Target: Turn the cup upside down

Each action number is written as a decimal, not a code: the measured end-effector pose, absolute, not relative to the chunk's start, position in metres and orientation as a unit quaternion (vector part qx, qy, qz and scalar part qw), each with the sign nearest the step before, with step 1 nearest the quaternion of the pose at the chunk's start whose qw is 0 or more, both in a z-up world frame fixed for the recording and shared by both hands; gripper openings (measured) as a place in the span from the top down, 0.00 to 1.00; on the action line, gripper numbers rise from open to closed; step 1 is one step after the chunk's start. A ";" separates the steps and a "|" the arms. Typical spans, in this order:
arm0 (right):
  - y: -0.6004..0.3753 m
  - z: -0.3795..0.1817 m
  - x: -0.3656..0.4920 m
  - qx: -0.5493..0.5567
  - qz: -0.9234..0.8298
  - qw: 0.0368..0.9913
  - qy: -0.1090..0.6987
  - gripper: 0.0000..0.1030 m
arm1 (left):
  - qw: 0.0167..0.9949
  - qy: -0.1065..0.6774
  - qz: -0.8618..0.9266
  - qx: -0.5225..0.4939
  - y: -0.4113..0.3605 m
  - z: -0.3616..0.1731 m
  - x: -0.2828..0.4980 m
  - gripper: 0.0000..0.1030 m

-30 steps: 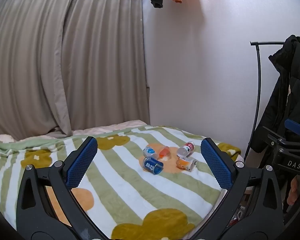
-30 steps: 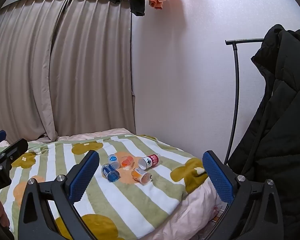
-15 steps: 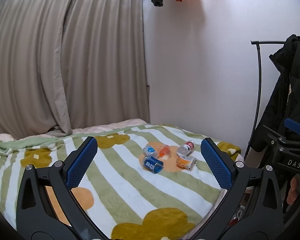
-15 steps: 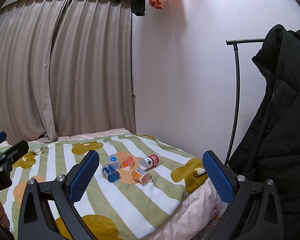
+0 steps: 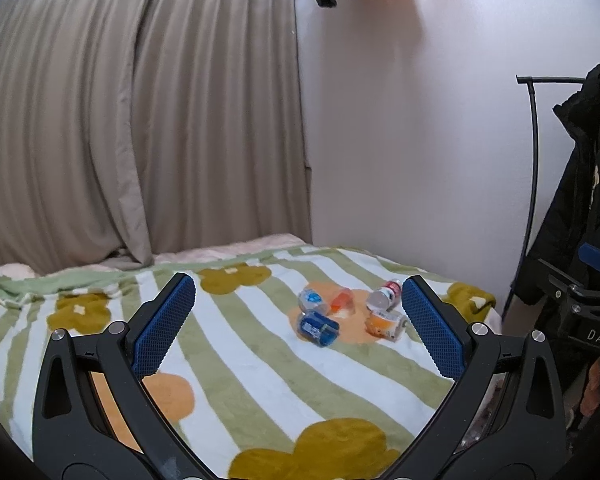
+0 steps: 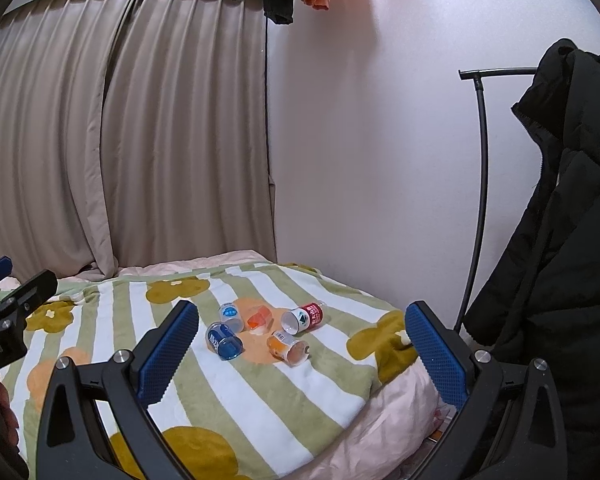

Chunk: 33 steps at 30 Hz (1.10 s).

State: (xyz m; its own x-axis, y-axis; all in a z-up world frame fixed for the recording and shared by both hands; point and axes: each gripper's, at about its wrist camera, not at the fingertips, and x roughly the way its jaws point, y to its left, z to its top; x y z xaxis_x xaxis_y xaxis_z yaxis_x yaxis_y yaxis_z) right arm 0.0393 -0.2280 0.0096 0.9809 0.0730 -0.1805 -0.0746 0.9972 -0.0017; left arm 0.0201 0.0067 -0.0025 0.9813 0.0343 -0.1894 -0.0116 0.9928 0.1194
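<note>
Several small cups lie on their sides in a cluster on the striped flower blanket [image 5: 228, 364]: a blue cup [image 5: 317, 325] [image 6: 224, 341], a pale blue-labelled cup [image 5: 310, 298] [image 6: 231, 315], a clear orange cup [image 5: 341, 300] [image 6: 258, 317], a red-labelled cup [image 5: 385, 293] [image 6: 303, 317] and an orange-labelled cup [image 5: 385, 322] [image 6: 289, 346]. My left gripper [image 5: 296, 322] is open and empty, held well short of the cups. My right gripper [image 6: 302, 344] is open and empty, also well back from them.
The bed's right edge [image 6: 384, 400] drops off beside a black coat [image 6: 560, 240] on a metal rack [image 6: 480, 152]. Grey curtains [image 5: 140, 120] hang behind the bed, a white wall [image 5: 400, 140] at the right. The other gripper shows at each view's edge [image 5: 588, 312] [image 6: 4, 320].
Both grippers have barely drifted; the cups sit slightly lower and nearer in the views. Nothing was taken hold of or moved.
</note>
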 end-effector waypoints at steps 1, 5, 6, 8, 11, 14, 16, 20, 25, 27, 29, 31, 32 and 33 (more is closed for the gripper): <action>-0.228 0.009 0.042 -0.005 0.038 0.995 0.092 0.00 | 0.995 0.093 0.004 0.045 0.009 -0.002 0.025 0.00; -0.227 0.005 0.049 -0.009 0.046 0.994 0.098 0.00 | 0.996 0.084 -0.001 -0.001 0.015 0.001 0.052 0.00; -0.228 0.004 0.051 -0.010 0.048 0.994 0.099 0.00 | 0.996 0.086 0.001 -0.001 0.015 0.002 0.060 0.00; -0.230 0.001 0.058 -0.009 0.052 0.993 0.104 0.00 | 0.993 0.119 0.000 0.002 0.015 0.003 0.085 0.00; -0.233 -0.005 0.071 -0.008 0.059 0.992 0.114 0.00 | 0.990 0.144 -0.007 -0.002 0.015 0.003 0.123 0.00; -0.237 -0.011 0.084 -0.007 0.061 0.991 0.121 0.00 | 0.986 0.166 -0.015 0.000 0.014 0.002 0.171 0.00; -0.240 -0.016 0.095 -0.001 0.065 0.990 0.126 0.00 | 0.981 0.192 -0.025 0.008 0.009 -0.002 0.211 0.00; -0.245 -0.031 0.118 0.005 0.071 0.988 0.140 0.00 | 0.967 0.249 -0.038 0.032 -0.004 -0.020 0.289 0.00; -0.249 -0.059 0.151 0.009 0.076 0.983 0.166 0.00 | 0.942 0.323 -0.073 0.061 -0.026 -0.052 0.381 0.00; -0.250 -0.072 0.166 0.012 0.076 0.981 0.179 0.00 | 0.927 0.356 -0.084 0.086 -0.040 -0.070 0.419 0.00; -0.253 -0.085 0.180 0.016 0.075 0.978 0.194 0.00 | 0.909 0.391 -0.091 0.114 -0.053 -0.089 0.456 0.00; -0.255 -0.097 0.194 0.020 0.072 0.976 0.206 0.00 | 0.895 0.415 -0.089 0.134 -0.063 -0.105 0.487 0.00; -0.255 -0.102 0.199 0.021 0.072 0.975 0.210 0.00 | 0.887 0.429 -0.090 0.146 -0.068 -0.115 0.504 0.00; -0.257 -0.107 0.204 0.023 0.071 0.974 0.214 0.00 | 0.880 0.440 -0.088 0.155 -0.072 -0.124 0.518 0.00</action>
